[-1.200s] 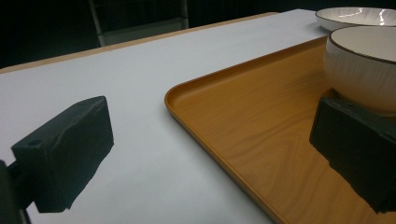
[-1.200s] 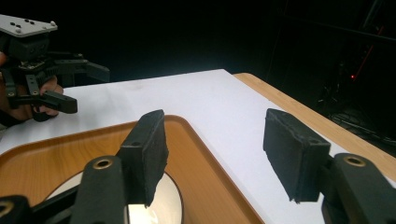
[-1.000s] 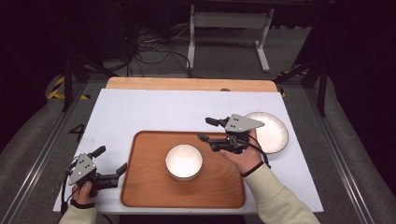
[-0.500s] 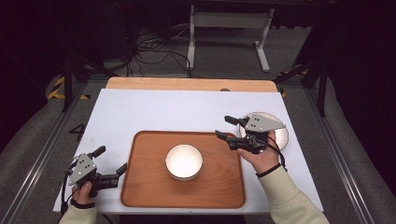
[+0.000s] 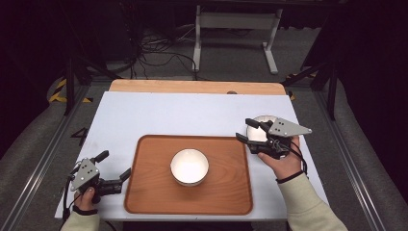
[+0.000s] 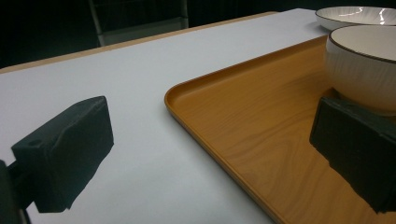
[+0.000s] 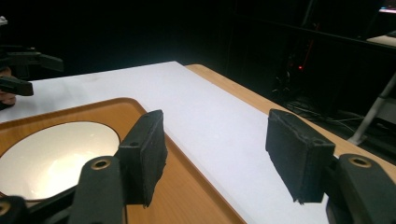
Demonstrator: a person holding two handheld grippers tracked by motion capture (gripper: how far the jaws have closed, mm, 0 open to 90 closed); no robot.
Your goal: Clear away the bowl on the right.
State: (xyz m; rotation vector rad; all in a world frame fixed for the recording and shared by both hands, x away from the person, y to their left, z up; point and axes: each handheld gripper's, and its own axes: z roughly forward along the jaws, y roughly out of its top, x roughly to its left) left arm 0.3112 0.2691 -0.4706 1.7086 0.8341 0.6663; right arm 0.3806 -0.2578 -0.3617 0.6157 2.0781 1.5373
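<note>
Right gripper [image 5: 247, 130] is hovering off the tray's right edge, near the bench's right edge, jaws standing apart with nothing between them. It's sitting over the white plate [image 5: 262, 122], which is lying on the bench just right of the tray's far right corner and is mostly covered by the gripper in the high view; the left gripper view is showing the plate's rim [image 6: 355, 14] beyond the bowl. Left gripper [image 5: 115, 166] is resting at the bench's near left corner, jaws apart and empty, one pad [image 6: 359, 154] reaching over the tray's left edge, the other over bare bench. Wooden tray [image 5: 149, 192] is lying along the bench's near edge, centred. White bowl [image 5: 189, 166] is standing upright mid-tray, empty, well apart from both grippers.
</note>
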